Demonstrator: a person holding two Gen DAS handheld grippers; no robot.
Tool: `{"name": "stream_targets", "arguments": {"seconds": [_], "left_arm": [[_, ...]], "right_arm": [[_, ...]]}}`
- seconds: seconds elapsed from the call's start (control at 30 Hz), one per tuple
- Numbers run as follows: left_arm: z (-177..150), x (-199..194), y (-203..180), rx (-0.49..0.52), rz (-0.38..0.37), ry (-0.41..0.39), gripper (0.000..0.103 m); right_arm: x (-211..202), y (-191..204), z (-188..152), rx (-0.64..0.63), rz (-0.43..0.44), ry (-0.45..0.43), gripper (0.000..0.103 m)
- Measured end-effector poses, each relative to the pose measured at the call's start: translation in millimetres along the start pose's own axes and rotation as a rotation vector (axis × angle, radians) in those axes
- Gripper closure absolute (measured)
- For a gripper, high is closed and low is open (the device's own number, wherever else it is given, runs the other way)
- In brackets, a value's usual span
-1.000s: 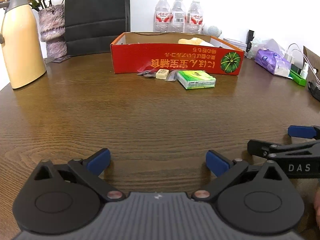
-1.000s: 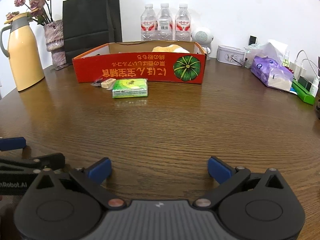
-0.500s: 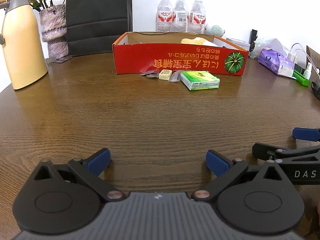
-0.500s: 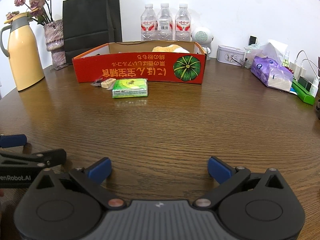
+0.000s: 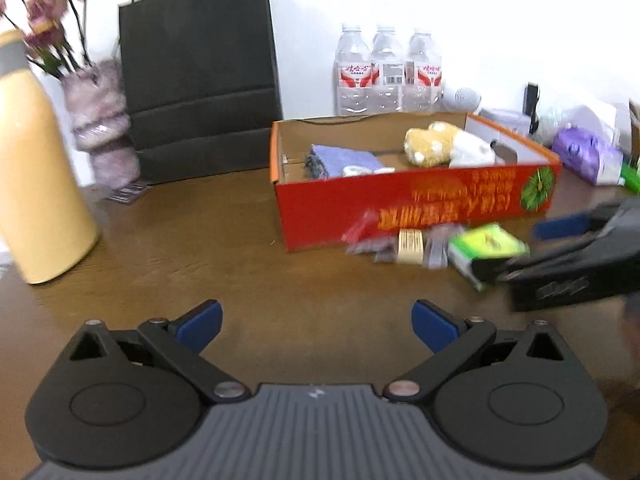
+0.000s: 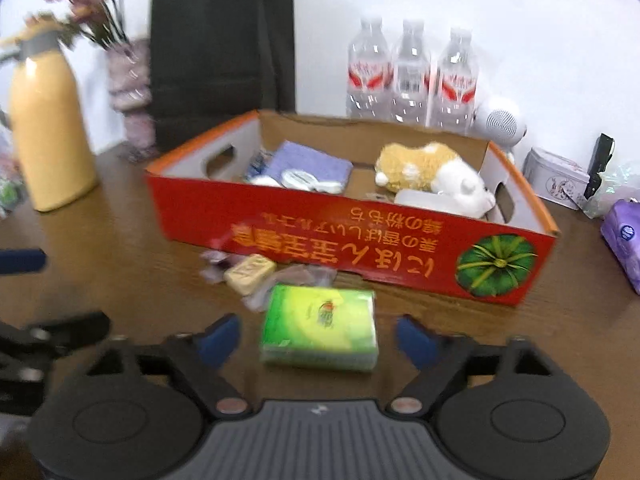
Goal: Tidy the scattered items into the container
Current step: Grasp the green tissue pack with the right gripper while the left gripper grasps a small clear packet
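A red cardboard box [image 6: 400, 248] [image 5: 416, 204] stands on the wooden table; it holds a plush toy [image 6: 432, 172], a purple cloth [image 6: 308, 164] and small white items. In front of it lie a green tissue pack [image 6: 320, 326] [image 5: 486, 244], a beige bar [image 6: 250, 274] [image 5: 410, 246] and crumpled wrappers [image 6: 300, 278]. My right gripper [image 6: 318, 338] is open, its blue fingertips on either side of the green pack's near end, apart from it. My left gripper [image 5: 316, 322] is open and empty over bare table, left of the items. The right gripper shows in the left wrist view [image 5: 560, 248].
A yellow thermos [image 5: 36, 184], a flower vase [image 5: 100, 128] and a black paper bag [image 5: 200, 76] stand at the back left. Three water bottles [image 6: 412, 76] stand behind the box. A white speaker [image 6: 500, 124], a tin [image 6: 556, 178] and a purple pack [image 6: 624, 244] are at the right.
Both grippers have moved forward toward the box and risen, so the box's inside now shows. The right gripper has come up to the green pack. Both stay open.
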State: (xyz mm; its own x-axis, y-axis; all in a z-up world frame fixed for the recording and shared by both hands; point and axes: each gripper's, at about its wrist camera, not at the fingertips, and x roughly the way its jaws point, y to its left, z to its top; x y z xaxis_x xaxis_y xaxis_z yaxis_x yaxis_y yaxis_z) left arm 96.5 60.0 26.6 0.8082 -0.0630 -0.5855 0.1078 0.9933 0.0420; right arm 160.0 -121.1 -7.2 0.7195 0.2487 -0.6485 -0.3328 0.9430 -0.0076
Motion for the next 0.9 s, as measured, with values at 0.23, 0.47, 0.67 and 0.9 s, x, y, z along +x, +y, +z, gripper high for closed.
{"name": "stream_targets", "arguments": {"seconds": [0.23,0.47,0.67,0.9], "left_arm": [[23,46,-25,0.054,-0.101,-0.007,0.036],[26,57,-65,0.145,-0.216,-0.084,0.05],[36,91,-76,0.134,-0.193,0.057,0.081],[31,91,-70,0.114,-0.182,0.04,0.052]], "right_arm": [[-11,-23,-18,-0.006,-0.074,-0.023,0.041],[-36,-58,-37,0.102,-0.092,-0.08,0.041],[-31,-58,-45,0.106,-0.045,-0.082,0.04],[-31,-54,-45,0.079,-0.043,-0.077,0.04]]}}
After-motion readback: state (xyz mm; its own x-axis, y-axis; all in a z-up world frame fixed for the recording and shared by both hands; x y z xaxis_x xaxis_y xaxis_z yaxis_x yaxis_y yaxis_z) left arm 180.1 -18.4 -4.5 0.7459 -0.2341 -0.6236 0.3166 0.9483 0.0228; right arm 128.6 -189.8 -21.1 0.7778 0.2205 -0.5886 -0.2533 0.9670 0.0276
